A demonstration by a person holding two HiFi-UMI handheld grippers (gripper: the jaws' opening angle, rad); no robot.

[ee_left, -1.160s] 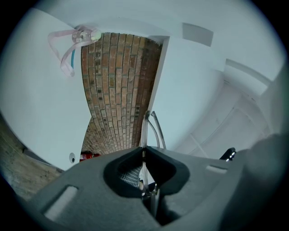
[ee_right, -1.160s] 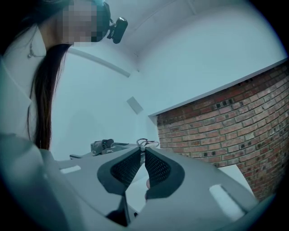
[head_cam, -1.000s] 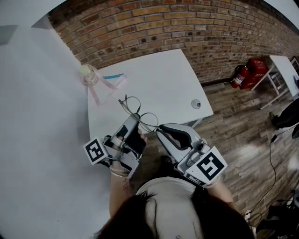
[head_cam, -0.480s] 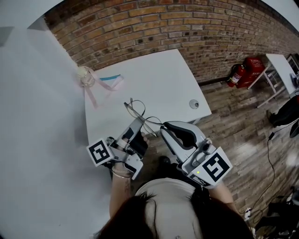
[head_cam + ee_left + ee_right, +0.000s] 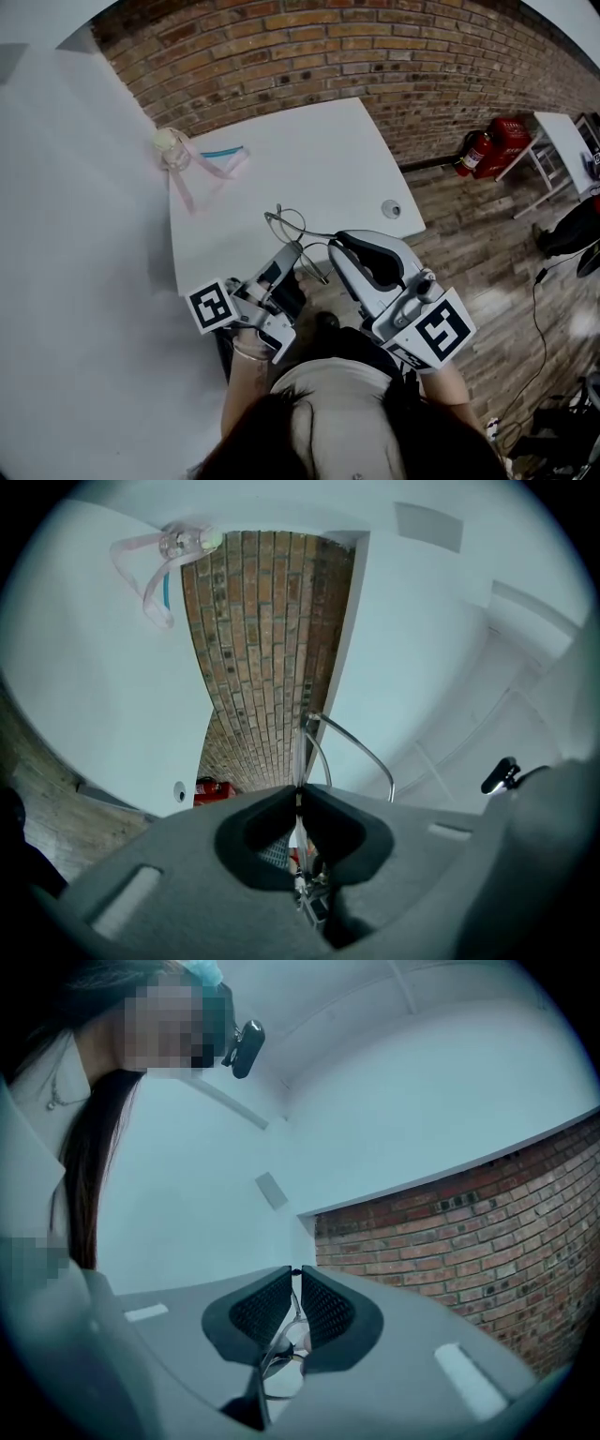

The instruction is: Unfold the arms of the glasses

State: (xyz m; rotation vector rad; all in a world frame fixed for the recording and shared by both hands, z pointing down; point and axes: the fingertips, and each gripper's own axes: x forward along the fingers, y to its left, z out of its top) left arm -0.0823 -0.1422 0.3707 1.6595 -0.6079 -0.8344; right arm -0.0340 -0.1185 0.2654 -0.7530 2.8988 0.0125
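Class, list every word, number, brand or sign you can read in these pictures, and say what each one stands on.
No readable text in any view.
Marker cube on the left gripper: black-and-white square pattern, no words.
Marker cube on the right gripper: pattern only, no words.
Fire extinguisher: any label is too small to read.
Glasses: no print visible.

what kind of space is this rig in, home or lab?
Probably a lab or studio workspace rather than a home: bare brick wall, a red fire extinguisher standing on the wood-plank floor, a plain white table, and a loose cable across the floor.
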